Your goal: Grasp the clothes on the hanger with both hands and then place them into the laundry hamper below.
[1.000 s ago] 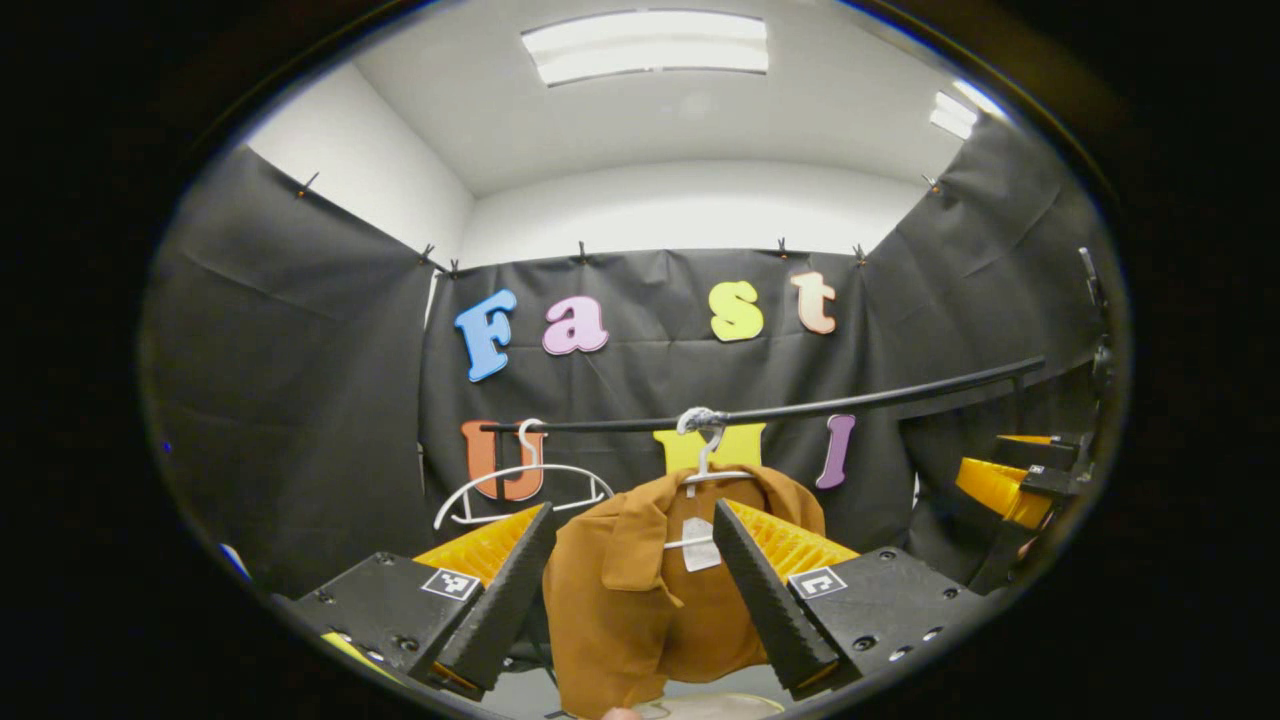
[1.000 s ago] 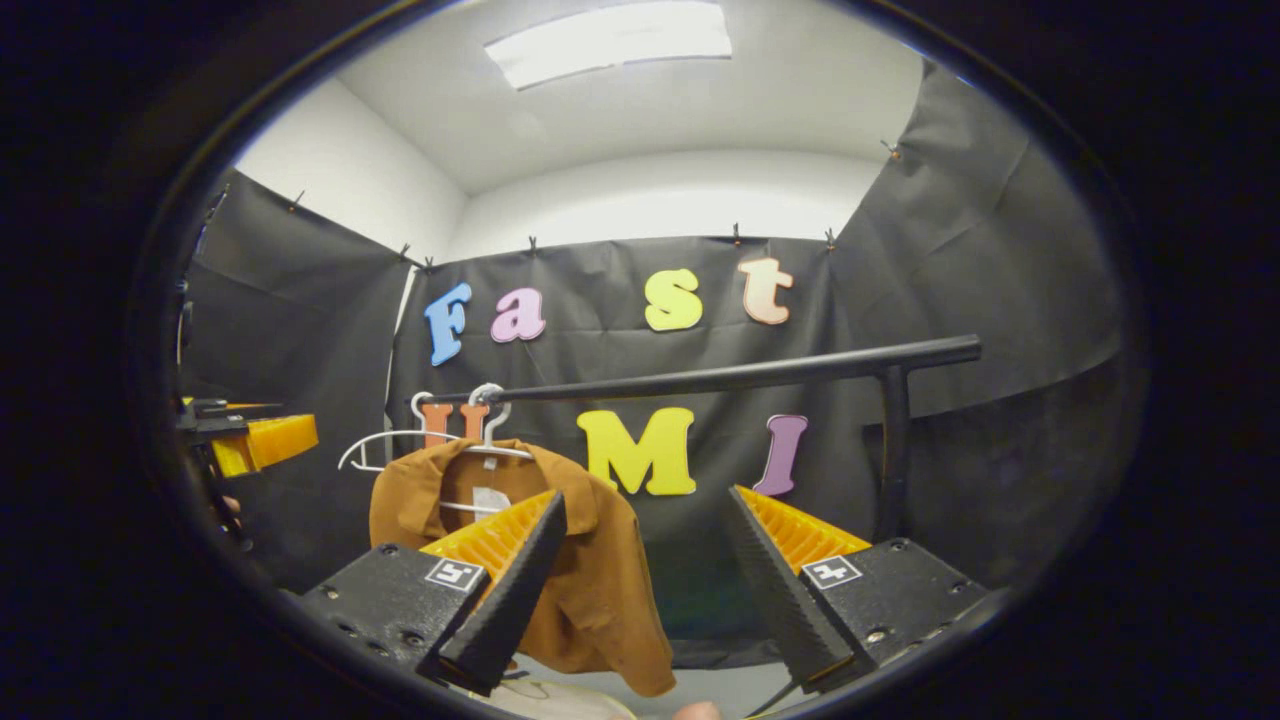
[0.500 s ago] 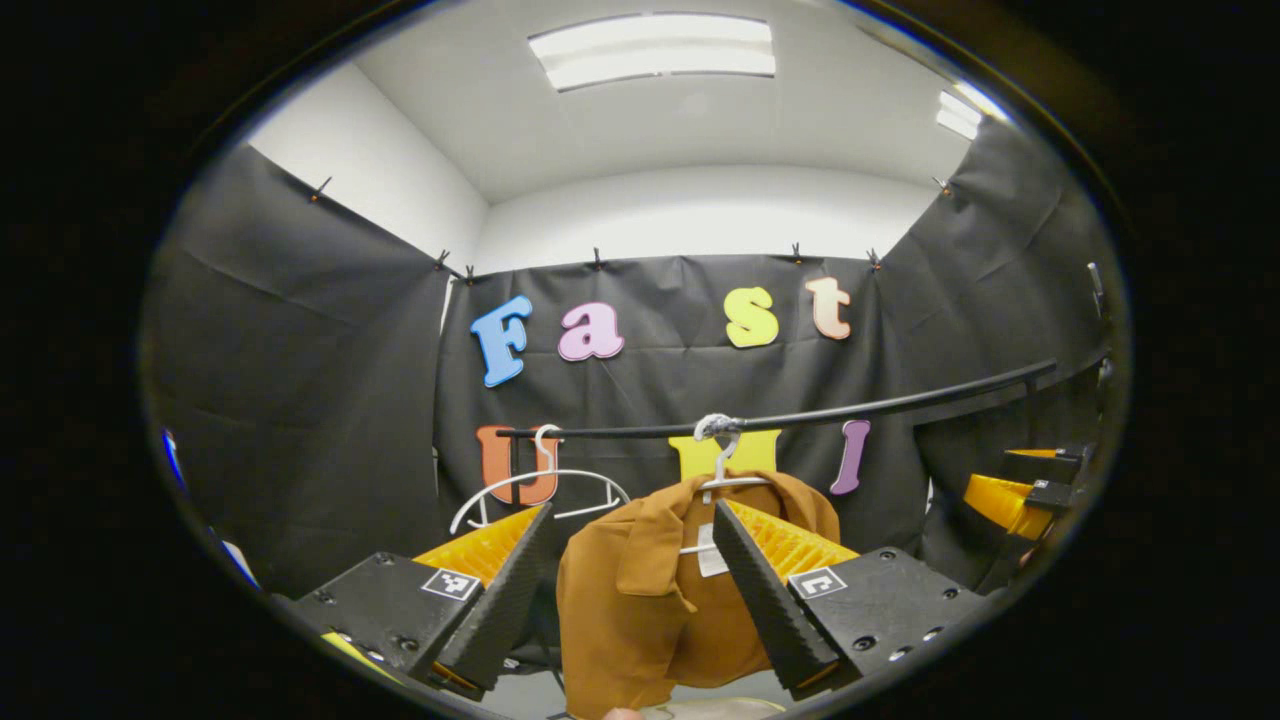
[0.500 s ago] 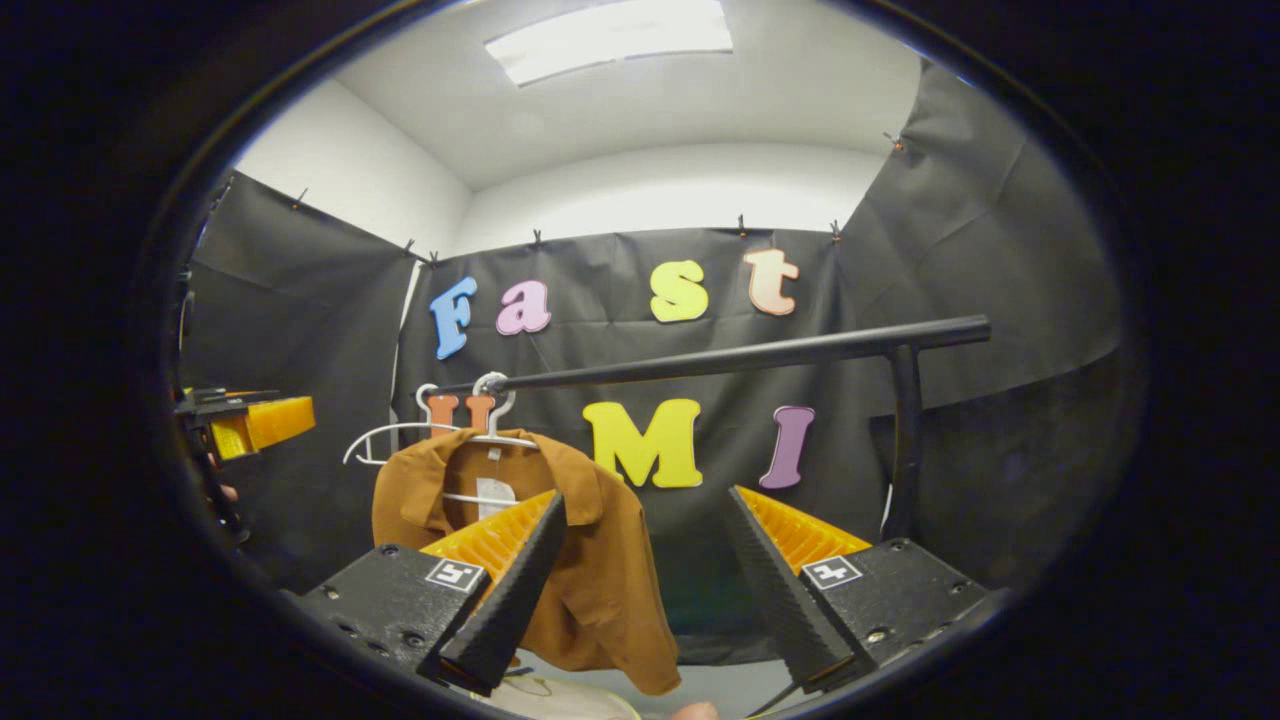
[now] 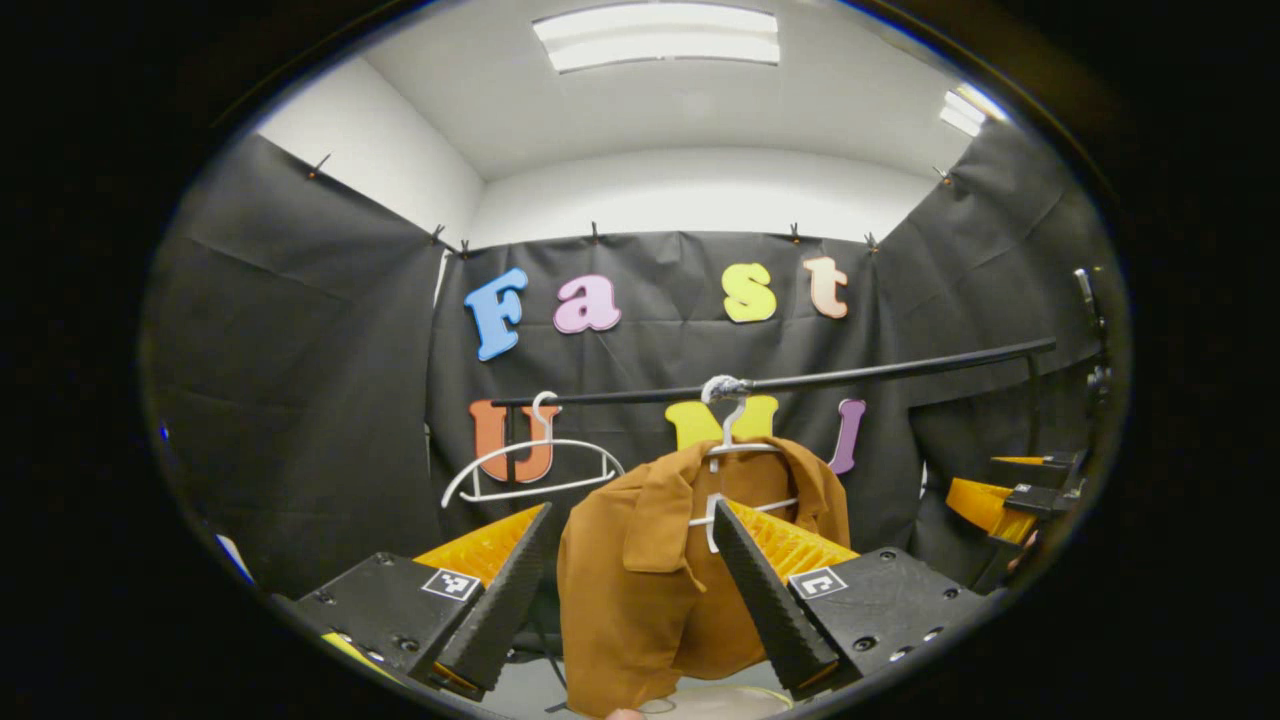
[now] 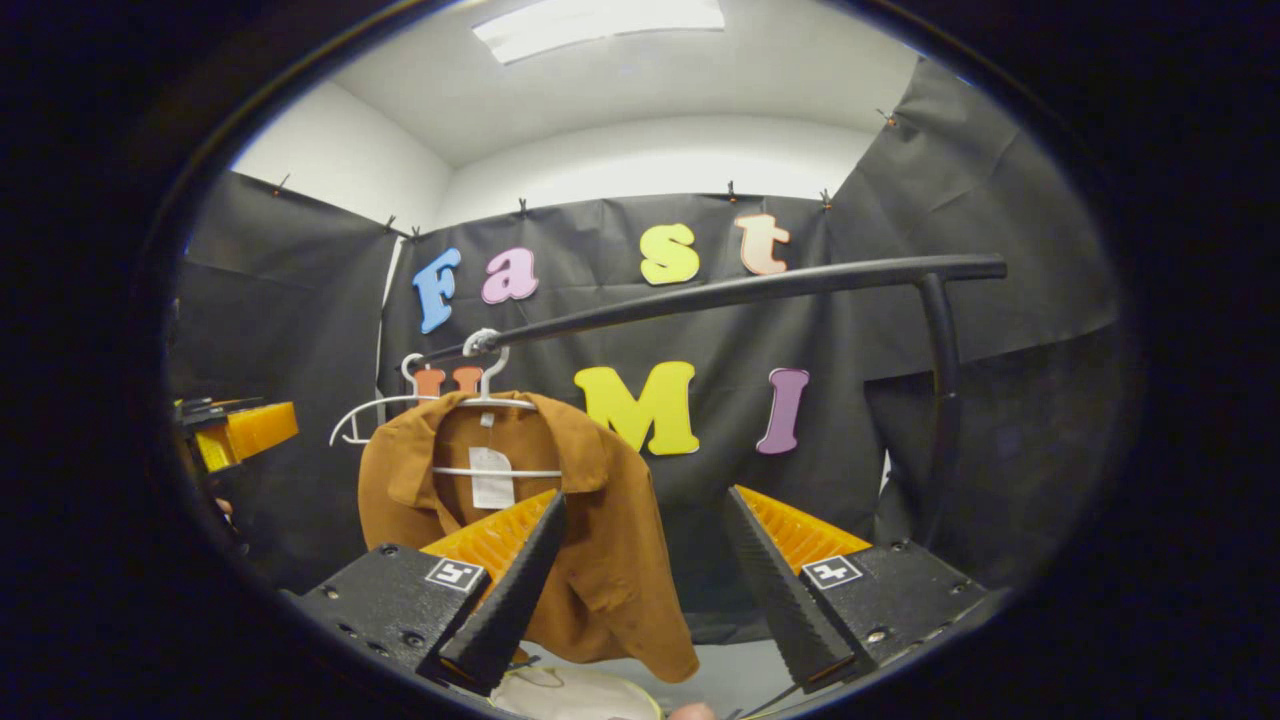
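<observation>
At the bottom edge of both views, under the hanging shirt (image 5: 640, 590), a pale rounded rim shows, most likely the hamper (image 6: 590, 697); so little of it is in view that I cannot tell what, if anything, lies inside. The brown shirt hangs on a white hanger (image 5: 735, 470) hooked over the black rail (image 5: 880, 372), collar up, a white tag (image 6: 491, 478) at the neck in the right gripper view. A second white hanger (image 5: 530, 470), bare, hangs on the same rail farther to the left in the left gripper view. My left gripper (image 5: 630, 585) has its fingers spread wide with the shirt seen between them, but the cloth lies farther off and I am gripping nothing. My right gripper (image 6: 645, 580) is spread wide too, the shirt's right shoulder and hem behind its left finger (image 6: 510, 600), with nothing between the fingers. Each gripper also shows at the rim of the other's view, cut off by the edge, so its fingers are hard to make out there. The shirt's lower hem is partly hidden behind my fingers in both views. The rail bends down into a post (image 6: 945, 400) at its right end.
</observation>
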